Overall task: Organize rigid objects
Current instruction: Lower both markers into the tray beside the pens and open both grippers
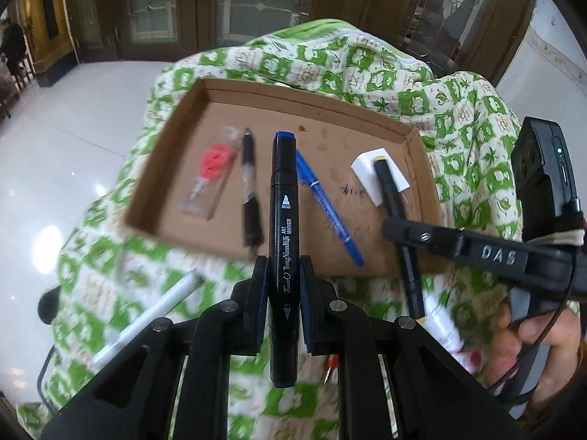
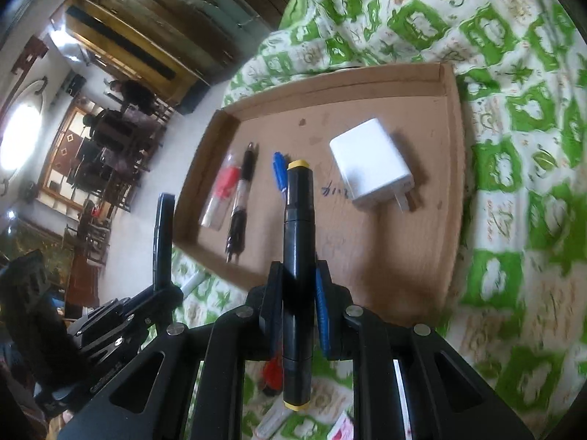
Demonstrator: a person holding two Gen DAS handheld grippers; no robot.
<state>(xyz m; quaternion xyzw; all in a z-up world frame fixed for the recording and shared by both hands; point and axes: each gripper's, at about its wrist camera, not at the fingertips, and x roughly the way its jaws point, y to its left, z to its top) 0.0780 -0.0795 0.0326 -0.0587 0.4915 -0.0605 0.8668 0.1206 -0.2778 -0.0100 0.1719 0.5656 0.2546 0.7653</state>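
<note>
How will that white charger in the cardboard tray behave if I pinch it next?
The white charger looks like a rigid, smooth plastic block, so the pads may slip on it. It lies flat on the cardboard tray, so it probably won't roll. Its metal prongs stick out one end; gripping the wide body seems safer.

Place: a home, living and dining area
Floor: glossy white tiles (image 1: 55, 154)
Doors: dark wooden, with leaded glass panels (image 1: 256, 3)
Furniture: dining chairs (image 2: 110, 146)
Cover: green-and-white patterned quilt (image 1: 367, 62)
</note>
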